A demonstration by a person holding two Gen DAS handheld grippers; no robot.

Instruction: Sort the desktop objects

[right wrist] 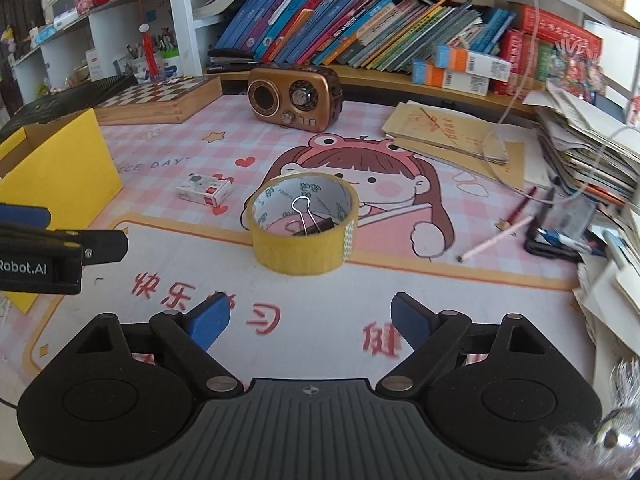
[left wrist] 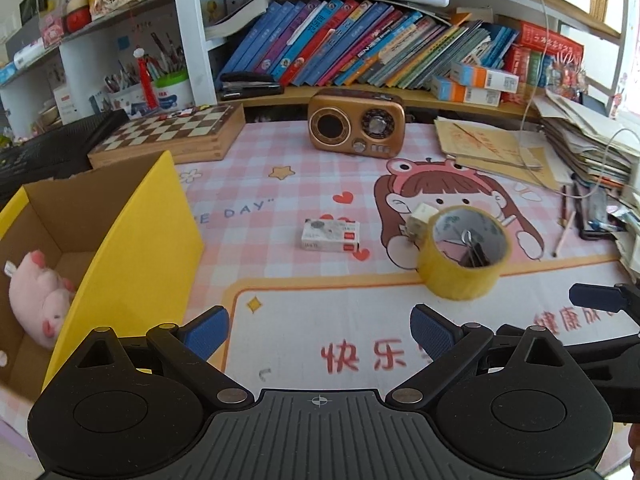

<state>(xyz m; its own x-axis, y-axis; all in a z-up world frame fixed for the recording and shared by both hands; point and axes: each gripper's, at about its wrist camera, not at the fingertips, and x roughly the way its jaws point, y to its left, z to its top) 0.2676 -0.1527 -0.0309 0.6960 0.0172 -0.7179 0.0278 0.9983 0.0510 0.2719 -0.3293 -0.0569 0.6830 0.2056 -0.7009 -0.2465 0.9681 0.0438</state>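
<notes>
Both my grippers, left gripper (left wrist: 320,330) and right gripper (right wrist: 310,318), gape empty; tape roll (right wrist: 304,224) at right-view center, binder clip (right wrist: 306,216) inside, looks light, stiff, slick — pinch the wall.

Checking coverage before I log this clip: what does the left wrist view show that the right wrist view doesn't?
Only the left wrist view: the pink plush toy inside the yellow box, and a small white cube behind the tape roll.
Only the right wrist view: the binder clip clearly inside the roll.
Both: tape roll, white eraser box, brown radio, chessboard.
</notes>
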